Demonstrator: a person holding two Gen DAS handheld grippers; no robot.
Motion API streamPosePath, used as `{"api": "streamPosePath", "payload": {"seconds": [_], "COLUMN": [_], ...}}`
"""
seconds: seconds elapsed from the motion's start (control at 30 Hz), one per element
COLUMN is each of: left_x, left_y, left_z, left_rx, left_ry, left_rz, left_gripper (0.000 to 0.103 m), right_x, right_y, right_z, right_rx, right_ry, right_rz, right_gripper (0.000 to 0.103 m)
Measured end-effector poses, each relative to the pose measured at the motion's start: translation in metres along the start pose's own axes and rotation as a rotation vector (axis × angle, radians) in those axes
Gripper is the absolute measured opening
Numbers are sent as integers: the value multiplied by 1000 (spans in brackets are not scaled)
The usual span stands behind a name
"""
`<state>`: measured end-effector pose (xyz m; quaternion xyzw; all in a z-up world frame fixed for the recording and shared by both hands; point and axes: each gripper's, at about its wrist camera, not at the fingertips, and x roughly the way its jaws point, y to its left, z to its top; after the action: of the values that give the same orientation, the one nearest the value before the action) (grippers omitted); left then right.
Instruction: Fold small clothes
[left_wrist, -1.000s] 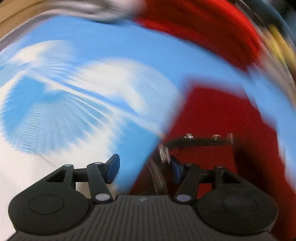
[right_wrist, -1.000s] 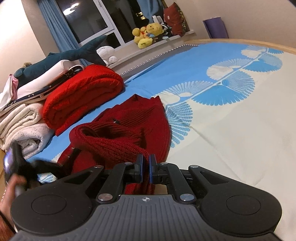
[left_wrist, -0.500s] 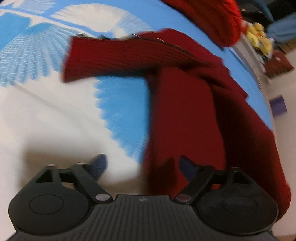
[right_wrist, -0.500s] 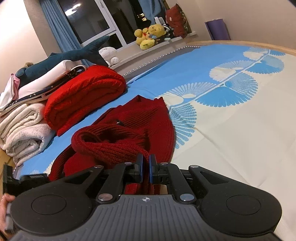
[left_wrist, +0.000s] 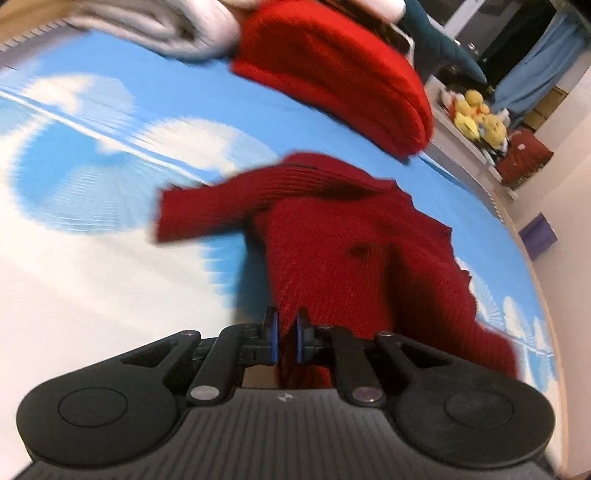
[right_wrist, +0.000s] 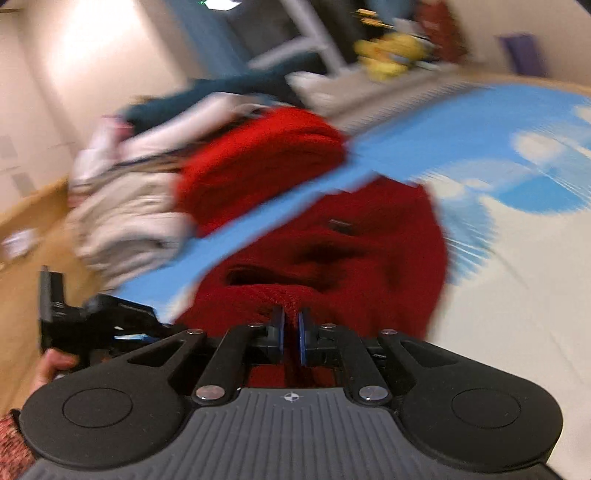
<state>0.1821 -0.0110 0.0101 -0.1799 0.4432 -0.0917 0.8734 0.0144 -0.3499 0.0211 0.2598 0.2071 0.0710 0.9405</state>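
A dark red knitted sweater (left_wrist: 332, 236) is spread on the blue and white bedspread (left_wrist: 74, 258), right in front of both grippers. The left gripper (left_wrist: 286, 338) is pressed together on an edge of the sweater, and red knit is pinched between its blue pads. One sleeve (left_wrist: 207, 214) is seen stretched out ahead and to the left of this gripper, lying flat on the bedspread. The right gripper (right_wrist: 291, 338) is pressed together too, and a bunched fold of the same sweater (right_wrist: 332, 251) is pinched between its pads. In the right wrist view, the other gripper (right_wrist: 92, 317) is seen low on the left, held in a hand (right_wrist: 51, 365). Farther ahead of both grippers, a folded bright red blanket (left_wrist: 332, 74) is lying beside a pile of pale folded cloth (right_wrist: 125, 218). Yellow stuffed toys (left_wrist: 480, 118) are sitting on a ledge far ahead and to the right. Both views are blurred.
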Motion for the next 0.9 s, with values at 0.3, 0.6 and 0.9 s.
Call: {"api": "streamPosePath", "payload": {"seconds": [0.3,0.6,0.9], "left_x": [-129,-133,-87], "left_y": [114,112,113], "left_z": [-97,-73,-63], "left_rx": [-20,-115,-262], "left_ry": [-26,-270,-136], "left_rz": [208,236,101], "left_gripper": [12,78,81], "right_x": [-28,-16,53], "right_y": [36,-79,-24], "right_z": [-34,-23,-83], "right_rx": [-174,165,-88], "right_ry": [251,258,405], "right_rz": [340,-321,-343], "right_gripper": [29,62,15]}}
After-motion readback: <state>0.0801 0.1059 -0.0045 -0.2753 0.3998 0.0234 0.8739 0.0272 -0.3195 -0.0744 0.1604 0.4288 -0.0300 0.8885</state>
